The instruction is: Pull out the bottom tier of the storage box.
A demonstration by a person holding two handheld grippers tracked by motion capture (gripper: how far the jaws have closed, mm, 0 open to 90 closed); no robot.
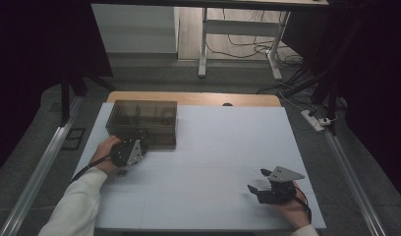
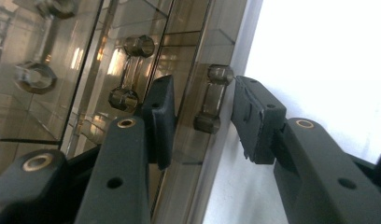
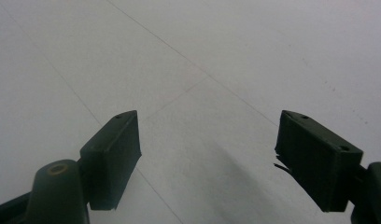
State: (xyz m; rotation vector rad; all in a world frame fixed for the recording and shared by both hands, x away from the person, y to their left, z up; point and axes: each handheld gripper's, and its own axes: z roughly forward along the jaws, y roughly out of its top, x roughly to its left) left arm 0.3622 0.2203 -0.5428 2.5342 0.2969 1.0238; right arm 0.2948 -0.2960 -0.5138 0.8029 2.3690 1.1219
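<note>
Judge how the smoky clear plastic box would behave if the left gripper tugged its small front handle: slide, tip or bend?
The box looks rigid, its walls straight, so bending is unlikely. It sits low and wide on the smooth white table, so it would probably slide rather than tip. The handle is glossy between the left gripper pads, so it may slip.

Box [image 1: 142, 123] at table's [image 1: 213, 147] far-left; left gripper [image 1: 139, 146] at its front, right gripper [image 1: 260, 183] well apart, near-right.
</note>
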